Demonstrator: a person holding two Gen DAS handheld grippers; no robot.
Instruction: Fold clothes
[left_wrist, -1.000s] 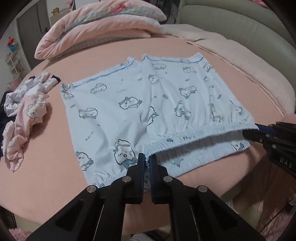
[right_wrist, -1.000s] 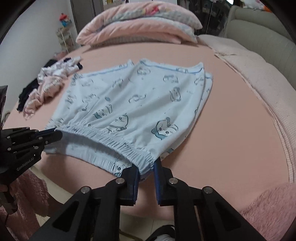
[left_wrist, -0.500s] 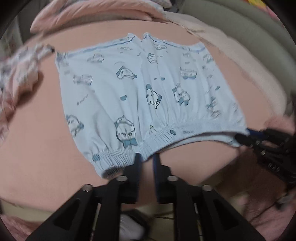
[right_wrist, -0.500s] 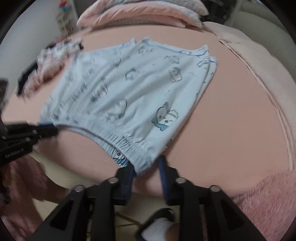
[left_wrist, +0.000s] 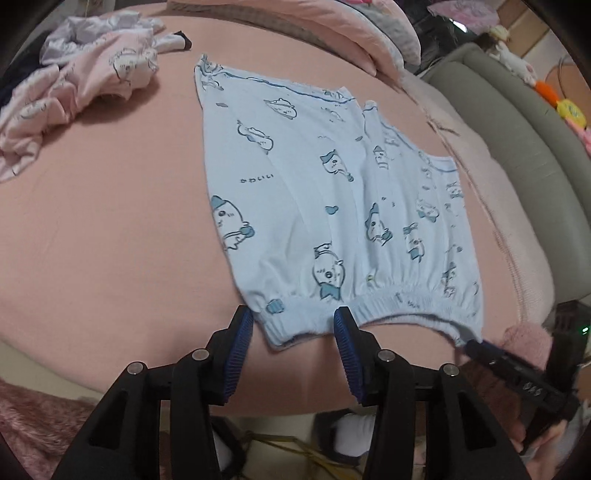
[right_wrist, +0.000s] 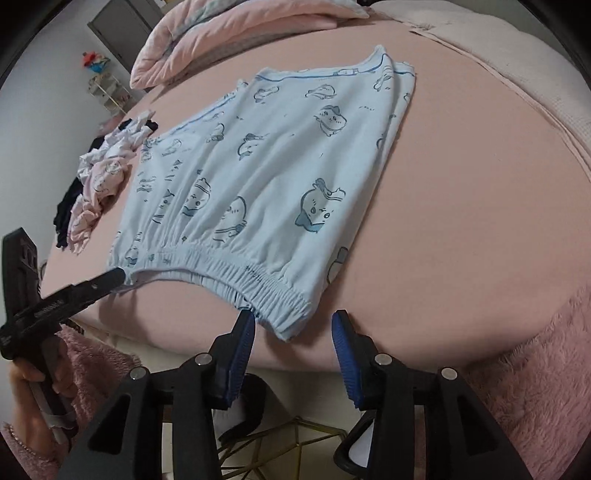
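pale blue shorts (left_wrist: 332, 206) lie flat (cartoon print, elastic waistband).

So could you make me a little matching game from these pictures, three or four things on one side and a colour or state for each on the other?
Things:
1. shorts
2. crumpled garment
3. left gripper
4. bed sheet

States:
A. open, at the waistband's corner
B. plain salmon pink, underneath everything
C. light blue, spread flat, cartoon print
D. pale pink, in a heap

Pairs: 1-C, 2-D, 3-A, 4-B
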